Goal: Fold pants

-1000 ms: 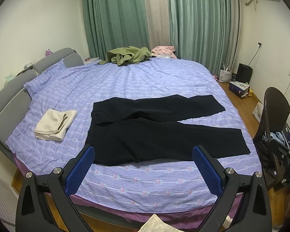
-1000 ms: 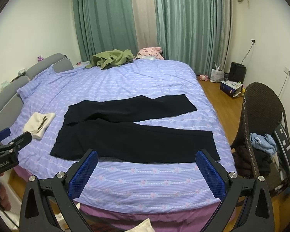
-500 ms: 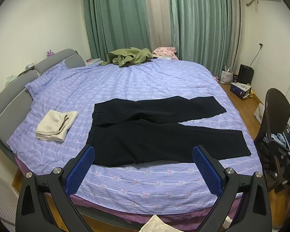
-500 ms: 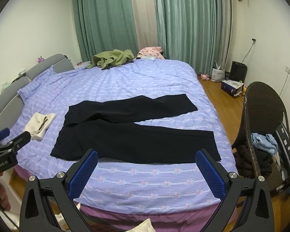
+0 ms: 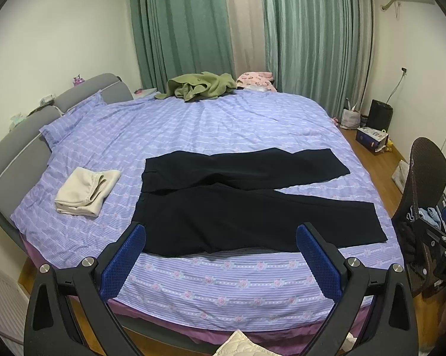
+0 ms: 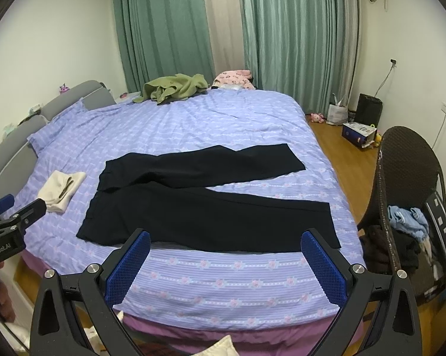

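Left gripper [image 5: 221, 238]: jaws spread wide, nothing between the blue pads [image 5: 123, 259], held in the air off the near edge of the bed [image 5: 223, 284]. Right gripper [image 6: 226, 246]: likewise spread wide and empty, hanging off the same edge further toward the foot end; its black body also shows at the right rim of the left wrist view.

Black pants [image 5: 246, 204]: flat on the striped lilac bedcover, near the front edge, waistband toward the headboard side, legs running toward the foot. Legs splayed apart in a narrow V; the near leg lies along the bed edge, the far leg angles away. No fold in them yet. Neither gripper touches the cloth.

Folded cream garment [image 5: 85, 191]: on the cover just beside the waistband, apart from it. Olive-green garment [image 5: 199, 87] and pink item [image 5: 255, 78]: heaped at the far side by the green curtains [image 5: 306, 38]. Dark wicker chair [image 6: 407, 178] with clothes stands on the wood floor past the foot of the bed.
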